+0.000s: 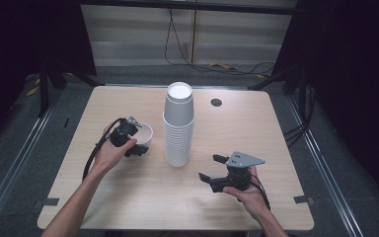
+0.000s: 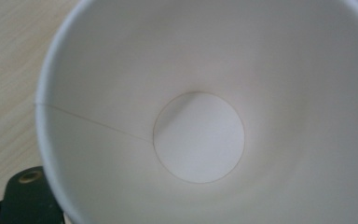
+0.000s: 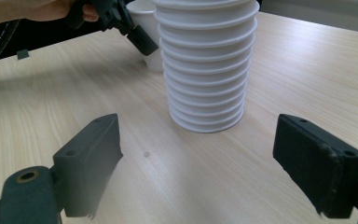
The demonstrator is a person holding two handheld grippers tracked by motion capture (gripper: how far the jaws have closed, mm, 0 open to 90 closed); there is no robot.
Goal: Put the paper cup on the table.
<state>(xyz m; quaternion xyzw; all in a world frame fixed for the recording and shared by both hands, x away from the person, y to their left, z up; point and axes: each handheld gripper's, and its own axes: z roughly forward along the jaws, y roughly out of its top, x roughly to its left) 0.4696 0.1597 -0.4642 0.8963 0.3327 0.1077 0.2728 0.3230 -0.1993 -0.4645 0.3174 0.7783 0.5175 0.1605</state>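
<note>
A single white paper cup point(image 1: 147, 131) stands upright on the table, left of a tall stack of white cups point(image 1: 178, 128). My left gripper point(image 1: 139, 140) is down at this cup with its jaws on either side. In the left gripper view I look straight into the cup point(image 2: 198, 135), and one jaw lies against its outer wall at the lower left; the other jaw is hidden. The right gripper view has that cup point(image 3: 153, 63) behind the stack point(image 3: 207, 70). My right gripper point(image 1: 212, 168) stands open near the front right, and its jaws point(image 3: 205, 158) point at the stack with nothing between them.
The wooden table point(image 1: 128, 197) has a round cable hole point(image 1: 216, 102) behind the stack. Cables trail on the floor beyond the far edge. Dark curtains hang at both sides.
</note>
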